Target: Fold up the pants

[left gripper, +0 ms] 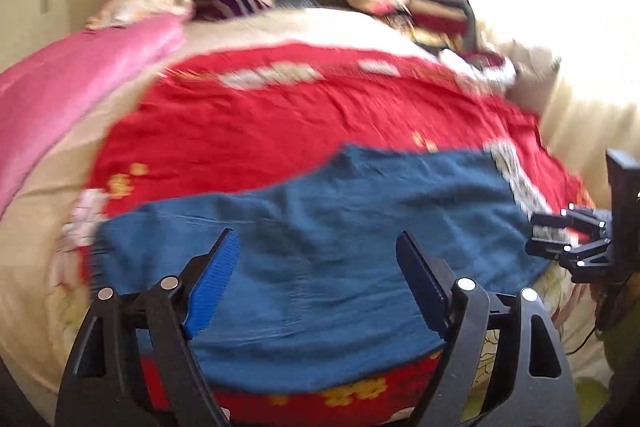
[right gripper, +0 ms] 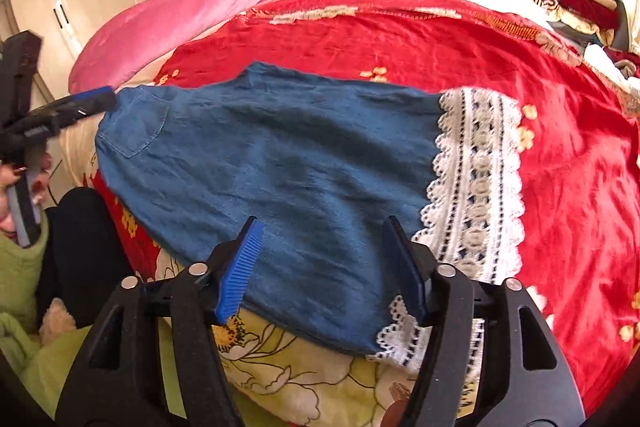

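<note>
Two grippers hang over the blue denim pants (right gripper: pixel 280 163), which lie spread flat and sideways on the red bedspread (right gripper: pixel 400 35), the lace-trimmed hem (right gripper: pixel 480 179) toward the right and the pocketed waist end (right gripper: pixel 136 127) toward the left; the garment looks already doubled leg on leg, though the pictures cannot settle that. The right gripper (right gripper: pixel 324 263) has its fingers wide apart with nothing between them, poised just above the near edge beside the lace; the left gripper (left gripper: pixel 320 279) is likewise spread wide and empty above the cloth, its own view smeared by blur; in the right wrist view its blue pad (right gripper: pixel 96 97) sits at the waist corner, touching or just beside it. The step in hand seems to be the reach for a grip ahead of a fold; the next move likely calls for each gripper to drop to an edge, pinch both layers together, then carry one end across the other without dragging the bedspread along.
</note>
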